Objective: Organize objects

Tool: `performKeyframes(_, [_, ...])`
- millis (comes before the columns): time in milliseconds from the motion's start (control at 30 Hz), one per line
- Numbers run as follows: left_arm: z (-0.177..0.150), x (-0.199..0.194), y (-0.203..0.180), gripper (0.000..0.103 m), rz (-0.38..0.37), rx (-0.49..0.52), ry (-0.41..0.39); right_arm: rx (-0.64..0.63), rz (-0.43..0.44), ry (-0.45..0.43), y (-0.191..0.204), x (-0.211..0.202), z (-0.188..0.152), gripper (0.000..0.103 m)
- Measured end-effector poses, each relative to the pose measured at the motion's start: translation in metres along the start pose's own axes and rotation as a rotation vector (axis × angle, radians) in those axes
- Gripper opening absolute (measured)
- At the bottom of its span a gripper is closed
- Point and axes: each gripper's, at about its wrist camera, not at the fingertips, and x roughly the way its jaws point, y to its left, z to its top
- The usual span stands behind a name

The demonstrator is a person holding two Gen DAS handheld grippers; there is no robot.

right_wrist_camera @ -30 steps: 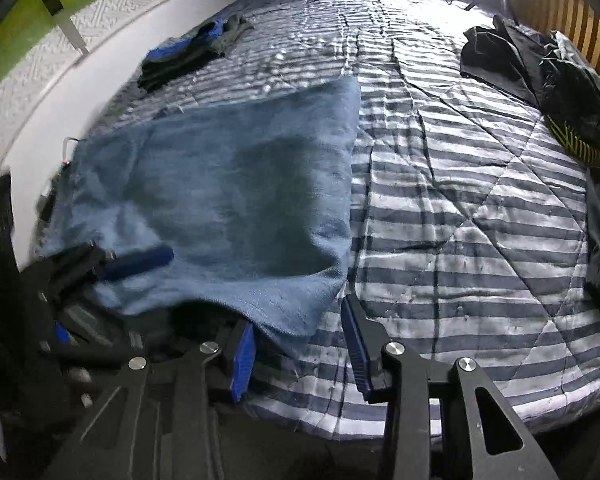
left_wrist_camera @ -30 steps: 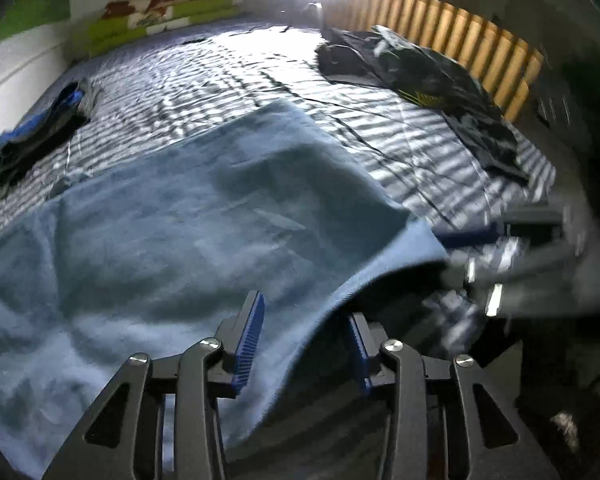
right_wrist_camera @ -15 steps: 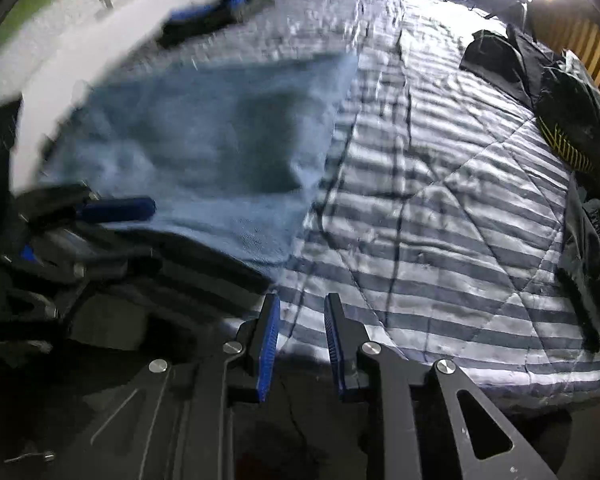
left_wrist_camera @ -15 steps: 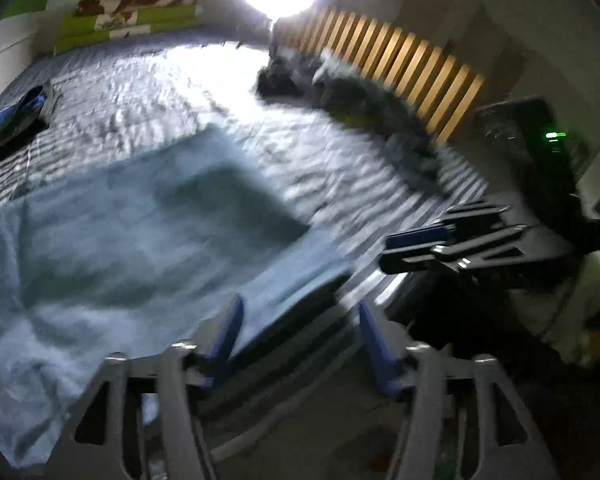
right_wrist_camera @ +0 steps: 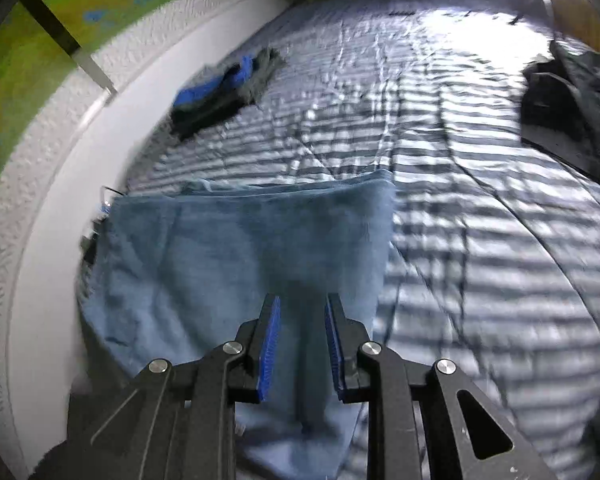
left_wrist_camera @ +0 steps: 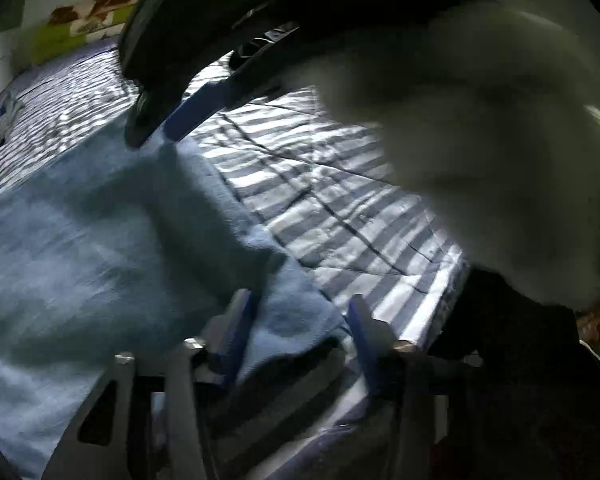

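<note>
A light blue towel (right_wrist_camera: 236,248) lies spread on the striped bed quilt (right_wrist_camera: 480,220). My right gripper (right_wrist_camera: 300,344) hangs over the towel's near part with its blue-padded jaws apart and nothing between them. In the left wrist view the towel (left_wrist_camera: 92,240) fills the left side, and its near right corner lies between the open jaws of my left gripper (left_wrist_camera: 300,336). The right gripper (left_wrist_camera: 180,112) crosses the top of that view, very close and blurred, with a pale sleeve (left_wrist_camera: 480,140) behind it.
A folded blue and grey cloth pile (right_wrist_camera: 224,88) lies near the white wall (right_wrist_camera: 48,184) on the left. Dark clothes (right_wrist_camera: 568,92) lie at the quilt's right side. A green and patterned bolster (left_wrist_camera: 80,24) runs along the far end of the bed.
My right gripper has swung left over the towel and now passes close in front of the left camera. My left gripper has moved in onto the towel's near right corner. Both views are motion-blurred.
</note>
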Motion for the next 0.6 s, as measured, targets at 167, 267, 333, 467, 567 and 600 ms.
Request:
performKeyframes(167, [-0.001, -0.003, -0.001, 0.057, -0.008, 0.020, 0.006, 0.116, -0.070, -0.011, -0.042, 0.026, 0.021, 0.001])
performKeyframes(267, [-0.001, -0.021, 0.006, 0.058, -0.091, -0.045, -0.005, 0.128, -0.106, -0.055, -0.049, 0.004, 0.012, 0.012])
performKeyframes(333, [-0.005, -0.044, 0.010, 0.058, -0.127, -0.065, -0.043, 0.166, -0.057, -0.063, -0.059, -0.010, 0.000, 0.016])
performKeyframes(467, [-0.021, -0.106, 0.038, 0.060, -0.051, -0.119, -0.166, 0.220, 0.045, -0.030, -0.067, -0.024, -0.040, 0.028])
performKeyframes(567, [-0.045, -0.142, 0.079, 0.061, 0.140, -0.201, -0.221, 0.234, 0.105, 0.005, -0.057, -0.022, -0.070, 0.029])
performKeyframes(600, [-0.055, -0.148, 0.093, 0.061, 0.199, -0.232, -0.218, 0.237, 0.115, 0.013, -0.053, -0.020, -0.077, 0.029])
